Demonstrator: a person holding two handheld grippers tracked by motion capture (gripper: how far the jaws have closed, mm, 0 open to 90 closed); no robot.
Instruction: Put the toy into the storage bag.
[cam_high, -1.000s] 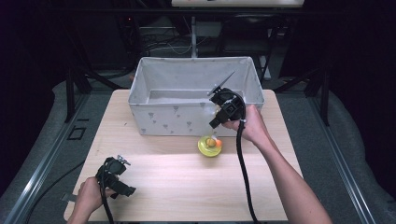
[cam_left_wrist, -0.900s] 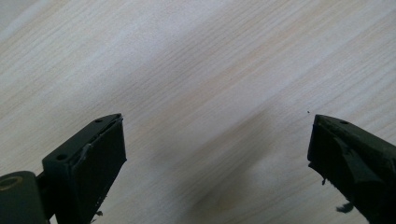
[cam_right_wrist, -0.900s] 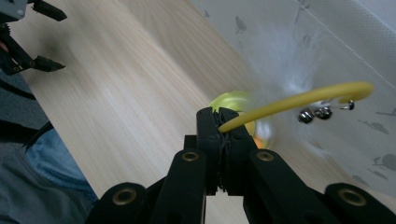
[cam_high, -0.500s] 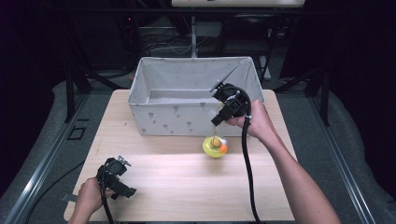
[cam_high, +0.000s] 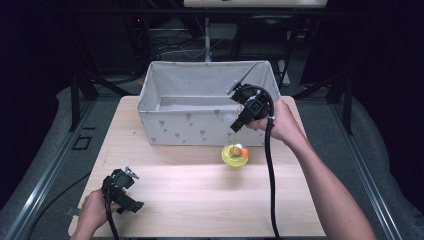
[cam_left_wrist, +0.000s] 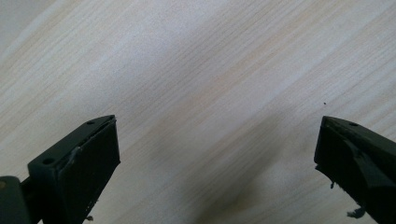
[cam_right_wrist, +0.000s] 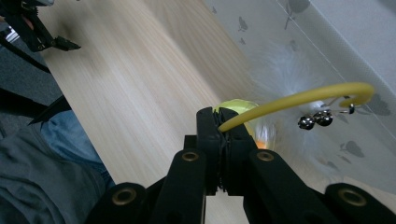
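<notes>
1. Pinching the yellow wand (cam_right_wrist: 299, 98) hard in the right gripper (cam_right_wrist: 223, 121), jaws shut flat on its lower end, no gap between the pads.
2. Dangling below that grip in the high view: the toy's yellow base (cam_high: 235, 156) with an orange ball on it, just in front of the fabric bin (cam_high: 200, 125), near the right end of its front wall, low over the table (cam_high: 200, 210). Hard to tell whether touching the wood or just off it.
3. Up at the wand's curled tip, two little bells (cam_right_wrist: 315, 120) and a white feather (cam_right_wrist: 280, 70), close against the bin's printed cloth.
4. Parked by the table's near left corner, the left gripper (cam_high: 131, 190), fingers (cam_left_wrist: 88, 154) spread wide over bare wood, gripping nothing.
5. Looks like a lift towards the bin, so: keep the squeeze firm, since a thin, springy wand can slide or twist out of flat pads.
6. Raise straight and smoothly; a jerk probably sets the base swinging into the front wall.
7. Clear the rim with the base itself, not merely with the gripper, before going across.
8. Watch the feather and bells: likely to snag on the cloth edge.
9. Lower well inside, let the base settle on the bottom, then open up.
10. Leave the left gripper out of it unless the bin starts to slide.
</notes>
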